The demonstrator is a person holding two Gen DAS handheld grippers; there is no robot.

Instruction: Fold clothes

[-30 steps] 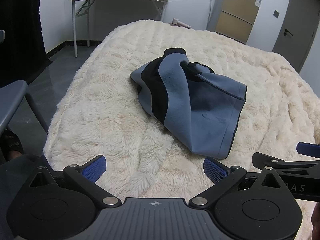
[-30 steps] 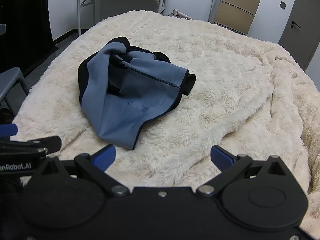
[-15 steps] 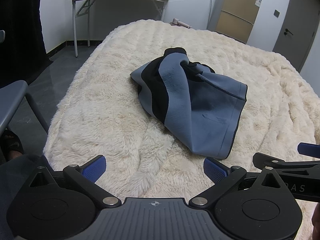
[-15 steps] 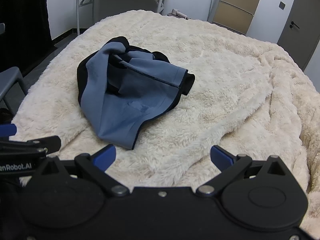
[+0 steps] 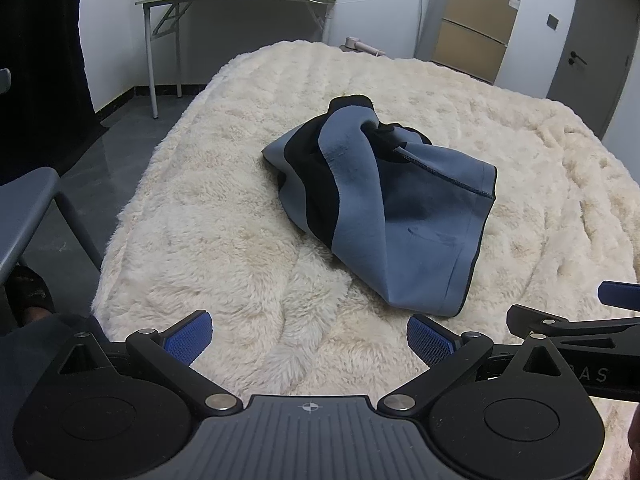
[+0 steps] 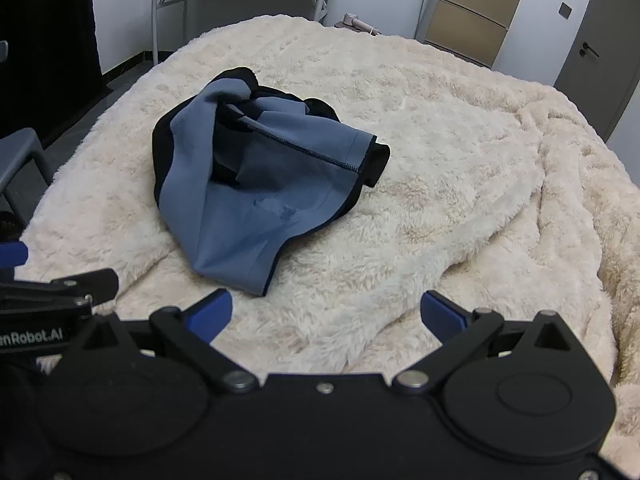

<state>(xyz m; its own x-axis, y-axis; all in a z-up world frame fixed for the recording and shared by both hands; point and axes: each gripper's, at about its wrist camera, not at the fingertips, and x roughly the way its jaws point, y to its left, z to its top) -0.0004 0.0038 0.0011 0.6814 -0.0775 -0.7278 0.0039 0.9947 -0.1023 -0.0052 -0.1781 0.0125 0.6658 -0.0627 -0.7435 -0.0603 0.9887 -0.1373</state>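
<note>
A crumpled blue-grey and black garment (image 5: 384, 208) (image 6: 256, 184) lies in a heap on the cream fluffy blanket (image 5: 224, 240) (image 6: 440, 184). My left gripper (image 5: 308, 340) hovers open over the blanket, just short of the garment's near hem, with nothing between its blue pads. My right gripper (image 6: 326, 314) is also open and empty, its left pad close to the garment's near corner. Each gripper shows at the edge of the other's view, side by side.
A folding table (image 5: 236, 0) stands by the far wall, a tan cabinet (image 5: 476, 20) and a grey door (image 5: 592, 40) at the back right. A grey chair (image 5: 24, 208) and dark floor lie left of the bed. The blanket bunches into folds at the right (image 6: 580, 200).
The right gripper has drifted slightly forward toward the garment. The left gripper has hardly moved. Both stay open.
</note>
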